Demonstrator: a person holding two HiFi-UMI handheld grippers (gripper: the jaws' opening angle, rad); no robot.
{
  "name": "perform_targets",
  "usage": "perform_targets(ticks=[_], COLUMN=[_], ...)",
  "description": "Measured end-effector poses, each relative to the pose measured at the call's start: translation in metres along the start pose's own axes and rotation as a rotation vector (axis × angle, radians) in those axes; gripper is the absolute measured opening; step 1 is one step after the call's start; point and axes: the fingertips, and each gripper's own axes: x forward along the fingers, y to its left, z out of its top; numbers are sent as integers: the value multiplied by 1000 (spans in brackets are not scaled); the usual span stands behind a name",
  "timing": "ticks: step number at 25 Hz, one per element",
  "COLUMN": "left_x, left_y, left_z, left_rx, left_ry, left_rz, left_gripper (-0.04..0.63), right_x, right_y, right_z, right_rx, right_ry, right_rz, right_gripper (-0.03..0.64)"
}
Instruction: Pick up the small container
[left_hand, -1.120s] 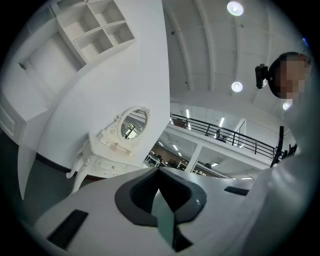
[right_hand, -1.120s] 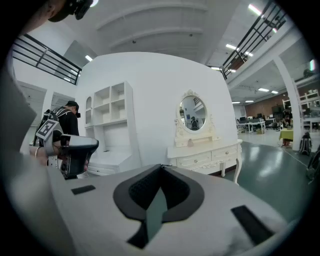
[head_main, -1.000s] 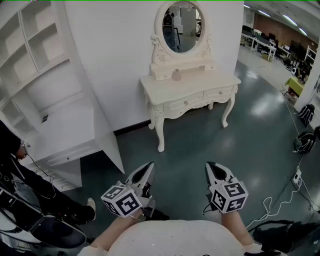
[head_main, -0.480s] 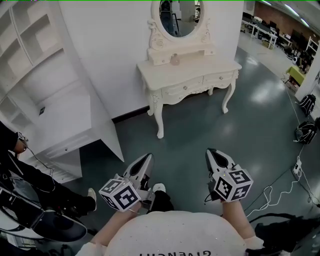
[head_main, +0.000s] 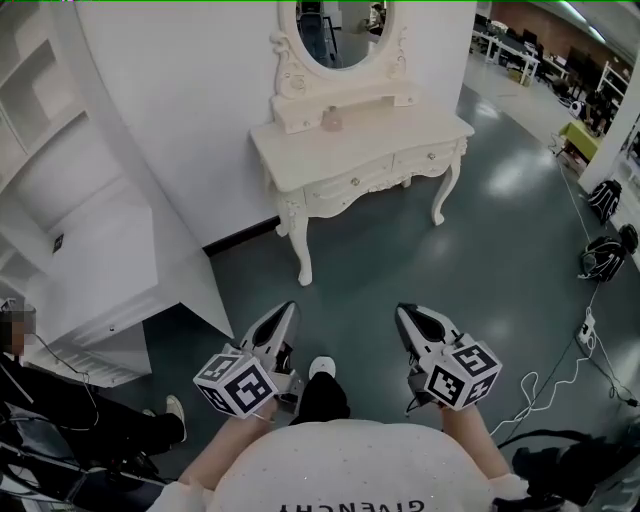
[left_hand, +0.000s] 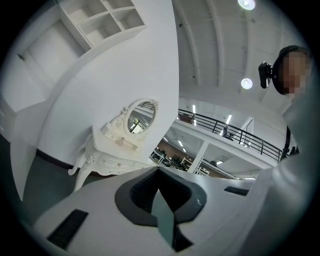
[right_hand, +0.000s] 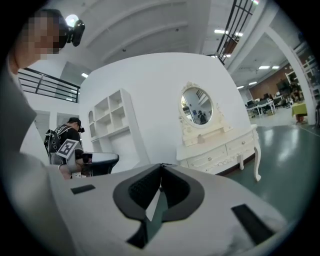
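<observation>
A small pinkish container (head_main: 333, 122) stands on the raised shelf of a white dressing table (head_main: 400, 135), under its oval mirror (head_main: 335, 30). Both grippers are held low, far short of the table, over the grey-green floor. My left gripper (head_main: 287, 311) is shut with nothing in it, and so is my right gripper (head_main: 404, 314). In the left gripper view the table (left_hand: 107, 152) and container (left_hand: 119, 141) show far beyond the closed left gripper (left_hand: 159, 170). The right gripper view has the container (right_hand: 200, 138) on the table (right_hand: 225, 147) past the closed right gripper (right_hand: 161, 166).
A white shelf unit with a slanted side (head_main: 90, 190) fills the left. A person in dark clothes (head_main: 70, 425) sits at the lower left. Cables (head_main: 560, 385) and bags (head_main: 603, 250) lie on the floor at the right. My own shoe (head_main: 320, 367) shows between the grippers.
The dressing table has drifted left and looms a little larger in the head view as I walk toward it. Both grippers stay shut and empty, carried along in front of me.
</observation>
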Motion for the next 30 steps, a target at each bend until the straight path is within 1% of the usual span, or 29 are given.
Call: perform_targets(ticks=[2,3,5,7,9,11,13,15,18,20,22,23,25,27,28,30], left_x=[28,42,69,98,127,153,175,194,214,223,231,235,242,248,251,253], left_y=[8,11,21,35,49,55,59,66,80,91,100,105,122,141,148,155], left_z=[20,31,53,73,91,110,129,149,174,180,182,183,186,185,183,180], left_rx=[20,30,53,82,116,148,165,153,133,128,114,112,134,154,144,99], left_ry=[-17,-27,-36,-29,-9,5,3,-26,-70,-61,-32,-22,-8,11,15,16], left_rz=[-36,-54,-73,-72,-78,-104,-140,-176,-200,-205,-215,-212,-171,-113,-95,-91], left_gripper=[-2,-2,-2,-1,0,0,0,-2,-2,-2,-2,-2,-2,-2,-2,-1], right_x=[25,37,61,88,114,137,156,173,198,213,227,234,247,258,262,268], right_y=[-11,-15,-24,-36,-52,-72,-93,-111,-127,-134,-141,-145,-150,-152,-153,-156], right_z=[21,32,54,73,86,93,97,100,105,109,114,116,119,115,111,101], right_rx=[-15,-4,49,91,85,71,84,124,200,260,331,359,385,364,340,291], right_ry=[-35,-57,-98,-114,-93,-51,-19,-8,-18,-46,-81,-98,-114,-91,-64,0], right_rz=[5,17,50,58,25,-47,-120,-157,-153,-130,-109,-103,-101,-110,-121,-154], right_gripper=[3,3,3,2,3,2,2,2,2,2,2,2,2,2,2,2])
